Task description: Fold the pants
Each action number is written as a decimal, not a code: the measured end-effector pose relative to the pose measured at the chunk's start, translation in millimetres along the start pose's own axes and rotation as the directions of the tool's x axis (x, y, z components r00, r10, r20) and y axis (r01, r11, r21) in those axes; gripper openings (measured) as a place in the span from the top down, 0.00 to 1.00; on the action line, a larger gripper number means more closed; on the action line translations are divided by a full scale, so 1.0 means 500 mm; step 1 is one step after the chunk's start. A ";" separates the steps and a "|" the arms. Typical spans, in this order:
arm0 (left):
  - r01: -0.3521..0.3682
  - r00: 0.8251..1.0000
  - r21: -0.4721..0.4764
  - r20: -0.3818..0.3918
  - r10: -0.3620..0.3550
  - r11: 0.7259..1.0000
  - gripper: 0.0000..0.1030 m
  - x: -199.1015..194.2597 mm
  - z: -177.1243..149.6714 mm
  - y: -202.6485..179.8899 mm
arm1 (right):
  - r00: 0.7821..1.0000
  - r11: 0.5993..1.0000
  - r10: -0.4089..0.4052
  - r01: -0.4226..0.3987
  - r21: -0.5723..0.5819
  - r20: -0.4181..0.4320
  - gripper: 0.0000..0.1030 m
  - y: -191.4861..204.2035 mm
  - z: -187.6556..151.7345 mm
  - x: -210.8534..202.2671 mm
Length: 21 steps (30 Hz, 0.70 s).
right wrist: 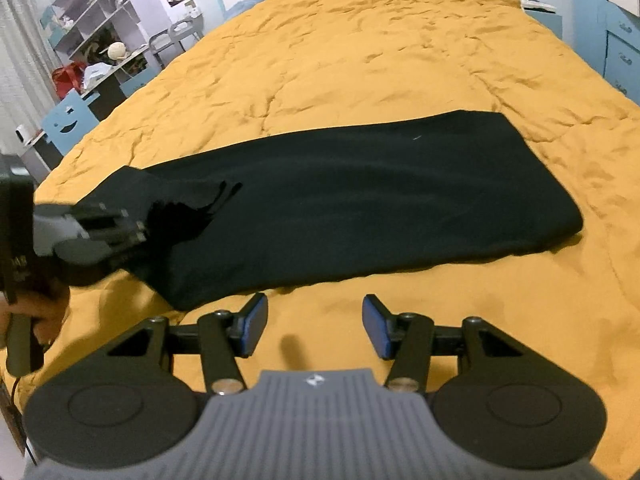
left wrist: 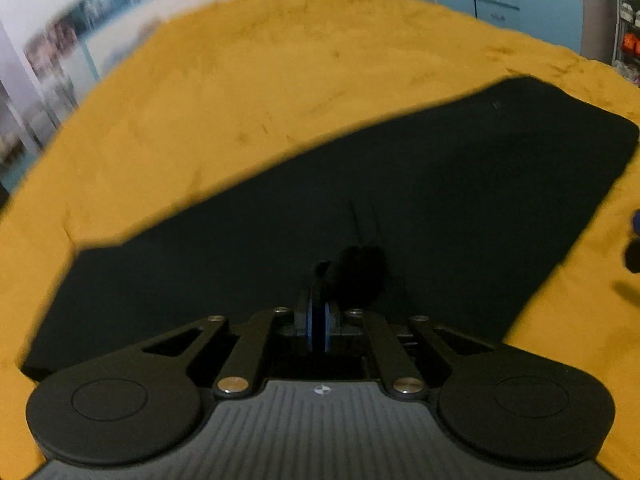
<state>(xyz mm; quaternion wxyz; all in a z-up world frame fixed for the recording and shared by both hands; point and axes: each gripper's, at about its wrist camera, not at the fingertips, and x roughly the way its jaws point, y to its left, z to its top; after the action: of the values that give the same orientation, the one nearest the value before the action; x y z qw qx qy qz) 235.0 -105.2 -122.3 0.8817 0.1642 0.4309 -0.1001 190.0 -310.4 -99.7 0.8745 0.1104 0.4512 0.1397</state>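
Mustard bedspread (right wrist: 360,40) fills both views. Left gripper (left wrist: 320,312) clenched on a bunched bit of the black pants (right wrist: 360,200) at their left end, likely to carry it over for a fold. Right gripper (right wrist: 315,326) released, hovering just beside the near edge, empty.

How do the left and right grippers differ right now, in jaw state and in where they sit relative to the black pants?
The left gripper is shut, pinching a bunch of the black fabric pants at their left end; the right gripper is open and holds nothing. The left sits over the pants; the right hovers over bare mustard-yellow quilted bedspread, just short of the pants' near edge. Both have black linkages and blue pads.
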 end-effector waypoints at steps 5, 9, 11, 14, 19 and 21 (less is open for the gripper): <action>0.228 0.972 -0.165 -0.017 -0.233 0.960 0.82 -0.008 -0.009 0.060 | 1.000 1.000 0.024 -0.024 -0.004 -0.005 0.52 0.012 -0.002 0.008; 0.398 0.914 -0.311 0.054 -0.402 0.863 0.82 -0.037 -0.025 0.097 | 0.998 0.998 0.057 -0.057 0.000 -0.011 0.53 0.023 0.007 0.017; 0.406 0.913 -0.327 0.100 -0.396 0.853 0.82 -0.062 -0.025 0.107 | 0.996 0.996 0.091 -0.091 0.010 -0.014 0.53 0.030 0.017 0.026; 0.414 0.910 -0.392 0.180 -0.372 0.822 0.80 -0.088 -0.026 0.150 | 0.989 0.989 0.147 -0.146 0.029 -0.026 0.55 0.044 0.038 0.051; 0.255 0.964 -0.482 0.195 -0.181 0.838 0.80 -0.095 -0.038 0.223 | 0.976 0.976 0.215 -0.214 0.029 -0.025 0.73 0.088 0.083 0.114; 0.251 0.965 -0.524 0.201 -0.168 0.814 0.80 -0.084 -0.046 0.250 | 0.971 0.971 0.237 -0.237 0.038 -0.018 0.73 0.099 0.106 0.143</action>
<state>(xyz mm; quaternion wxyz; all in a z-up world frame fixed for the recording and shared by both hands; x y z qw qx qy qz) 232.6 20.8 -77.1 0.9042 -0.1497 0.3915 -0.0818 266.0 -243.1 -108.1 0.8444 0.1775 0.4469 0.2363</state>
